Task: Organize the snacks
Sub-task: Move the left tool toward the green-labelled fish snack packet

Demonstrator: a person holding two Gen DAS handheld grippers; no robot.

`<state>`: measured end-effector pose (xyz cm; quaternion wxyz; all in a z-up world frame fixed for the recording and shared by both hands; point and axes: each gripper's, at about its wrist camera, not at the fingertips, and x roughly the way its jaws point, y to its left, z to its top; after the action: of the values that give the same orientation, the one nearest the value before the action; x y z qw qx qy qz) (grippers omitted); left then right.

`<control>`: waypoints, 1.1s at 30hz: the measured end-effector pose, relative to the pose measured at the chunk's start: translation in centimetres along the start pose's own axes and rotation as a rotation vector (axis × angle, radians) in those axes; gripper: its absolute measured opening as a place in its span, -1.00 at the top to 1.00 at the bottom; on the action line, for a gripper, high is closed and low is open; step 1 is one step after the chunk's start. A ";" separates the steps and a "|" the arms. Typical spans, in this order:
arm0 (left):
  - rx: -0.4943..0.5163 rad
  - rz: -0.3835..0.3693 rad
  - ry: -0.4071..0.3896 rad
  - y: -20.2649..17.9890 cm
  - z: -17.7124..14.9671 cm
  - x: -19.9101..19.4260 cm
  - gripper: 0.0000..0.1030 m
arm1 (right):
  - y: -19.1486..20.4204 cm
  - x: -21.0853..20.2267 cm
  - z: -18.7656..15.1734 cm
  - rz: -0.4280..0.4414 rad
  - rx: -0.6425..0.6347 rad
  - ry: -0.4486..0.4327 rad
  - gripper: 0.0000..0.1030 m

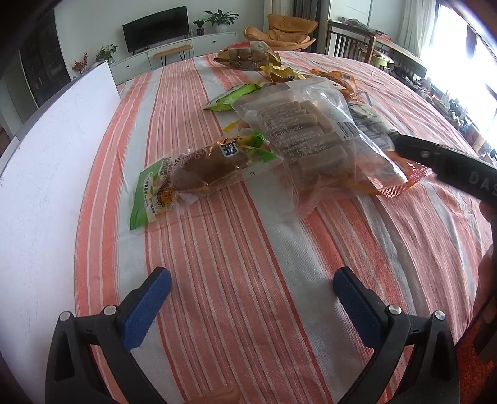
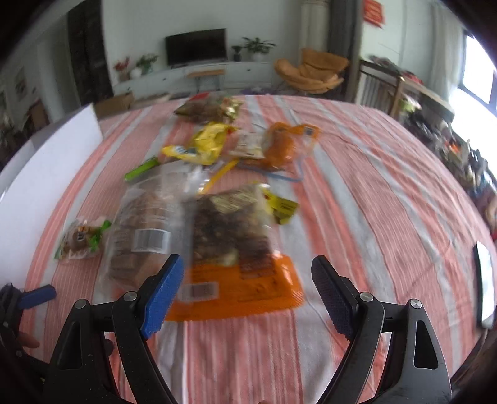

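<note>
Snack packets, loose and partly overlapping, spread over a table draped in an orange-and-grey striped cloth (image 1: 236, 248), all places below given relative to the large clear bag of brown bars (image 1: 313, 140). Just left of that bag and nearer the white board (image 1: 46, 161) that borders the cloth: a small green-edged packet with a brown filling (image 1: 189, 177), its upper corner touching or overlapping the bag's edge. Beyond the bag: a flat green packet (image 1: 233, 98), a yellow packet (image 2: 205, 143), and farthest off a clear packet of brown pieces (image 1: 245, 56). Right of the bag, overlapping its side: an orange-bottomed bag of dark contents (image 2: 236, 245), printed label and barcode facing up; behind that, an orange packet (image 2: 285, 143), blurred in the right wrist view. Left gripper (image 1: 251, 286): blue-padded fingers spread wide, nothing between them, poised over bare striped cloth short of the clear bag. Right gripper (image 2: 248, 279): fingers likewise spread wide and empty, tips framing the near orange end of the dark-contents bag; contact with the bag not determinable because of motion blur. Right gripper's black body entering the left wrist view from the right, above the bag's far side. Beyond the table: a television (image 1: 155, 29) on a low white cabinet, potted plants, and an orange chair (image 1: 285, 31).
</note>
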<state>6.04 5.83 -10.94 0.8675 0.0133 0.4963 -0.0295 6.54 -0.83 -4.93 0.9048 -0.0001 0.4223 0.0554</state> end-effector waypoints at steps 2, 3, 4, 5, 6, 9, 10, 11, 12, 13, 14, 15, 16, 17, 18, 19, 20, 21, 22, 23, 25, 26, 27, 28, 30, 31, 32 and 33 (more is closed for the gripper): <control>0.000 0.000 -0.003 0.0 0.0 0.0 -1.00 | -0.9 -1.3 -1.3 0.010 0.083 -0.030 -0.68; 0.000 0.000 -0.005 0.0 0.0 0.0 -1.00 | -1.6 -2.0 -1.8 0.011 0.114 -0.045 -0.68; -0.001 0.000 -0.008 0.0 0.0 0.0 -1.00 | -1.8 -2.9 -2.6 0.002 0.156 -0.065 -0.68; -0.002 0.001 -0.013 0.0 -0.1 0.0 -1.00 | -2.6 -3.6 -2.9 -0.007 0.184 -0.073 -0.68; -0.003 0.002 -0.018 0.0 -0.2 -0.1 -1.00 | -2.7 -4.2 -3.6 -0.020 0.220 -0.079 -0.68; -0.008 0.006 -0.040 0.0 -0.3 -0.1 -1.00 | -4.2 -4.3 -4.0 -0.041 0.299 -0.048 -0.68; -0.009 0.007 -0.043 0.0 -0.3 -0.1 -1.00 | -4.0 -4.5 -4.3 -0.042 0.321 -0.039 -0.68; -0.010 0.007 -0.043 0.1 -0.3 0.0 -1.00 | -4.4 -4.9 -4.7 -0.044 0.336 -0.033 -0.68; -0.009 0.007 -0.042 0.0 -0.2 -0.1 -1.00 | -4.3 -4.9 -4.7 -0.048 0.343 -0.027 -0.68; -0.008 0.006 -0.040 0.0 -0.2 0.0 -1.00 | -4.2 -4.7 -4.5 -0.055 0.347 -0.020 -0.68; -0.005 0.004 -0.038 0.1 -0.1 0.0 -1.00 | -4.9 -4.4 -4.4 -0.059 0.348 -0.014 -0.68; -0.003 0.003 -0.036 0.0 -0.2 0.0 -1.00 | -4.1 -4.7 -4.7 -0.061 0.347 -0.010 -0.68; -0.001 0.002 -0.035 0.0 -0.2 0.0 -1.00 | -3.6 -4.9 -5.2 -0.066 0.345 -0.009 -0.68; 0.002 -0.001 -0.032 0.1 -0.1 0.0 -1.00 | -3.4 -5.1 -5.5 -0.070 0.342 -0.008 -0.68; 0.004 -0.002 -0.029 0.0 0.0 0.1 -1.00 | -3.2 -5.2 -5.6 -0.072 0.341 -0.005 -0.68; 0.008 -0.005 -0.023 0.1 0.1 0.1 -1.00 | -2.9 -5.4 -5.9 -0.072 0.342 -0.003 -0.68; 0.012 -0.008 -0.017 0.1 0.2 0.1 -1.00 | -2.6 -5.2 -6.1 -0.072 0.345 0.001 -0.68; 0.015 -0.011 -0.012 0.1 0.1 0.1 -1.00 | -0.9 -6.0 -6.8 -0.068 0.350 0.006 -0.68; 0.018 -0.015 -0.006 0.1 0.2 0.1 -1.00 | -2.3 -5.3 -6.4 -0.067 0.353 0.006 -0.68; 0.020 -0.021 0.000 0.1 0.3 0.1 -1.00 | -2.1 -5.5 -6.4 -0.066 0.356 0.006 -0.68; 0.012 -0.050 0.007 0.3 0.4 0.0 -1.00 | -2.8 -5.1 -6.1 -0.068 0.353 0.007 -0.68; 0.000 -0.080 0.012 0.5 0.6 -0.1 -1.00 | -3.2 -4.8 -5.9 -0.073 0.348 0.008 -0.68; -0.009 -0.104 0.014 0.6 0.9 -0.3 -1.00 | -2.2 -5.2 -6.3 -0.079 0.341 0.011 -0.69; -0.016 -0.121 0.012 0.7 1.2 -0.4 -1.00 | -3.6 -4.4 -5.4 -0.081 0.337 0.015 -0.69; -0.037 -0.165 0.000 1.0 2.7 -1.1 -1.00 | -3.9 -4.1 -4.9 -0.082 0.333 0.018 -0.70; -0.044 -0.194 -0.007 1.1 3.7 -1.5 -1.00 | -5.7 -3.1 -4.0 -0.080 0.335 0.018 -0.70; -0.053 -0.221 -0.016 1.2 4.5 -1.8 -1.00 | -6.1 -3.0 -3.9 -0.077 0.337 0.017 -0.70; -0.065 -0.254 -0.026 1.3 5.7 -2.2 -1.00 | -5.7 -3.4 -4.2 -0.075 0.339 0.016 -0.70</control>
<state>9.93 6.89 -6.11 0.8630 -0.0781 0.4836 -0.1234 1.75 -7.05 -5.31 0.8899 0.1364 0.4323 -0.0505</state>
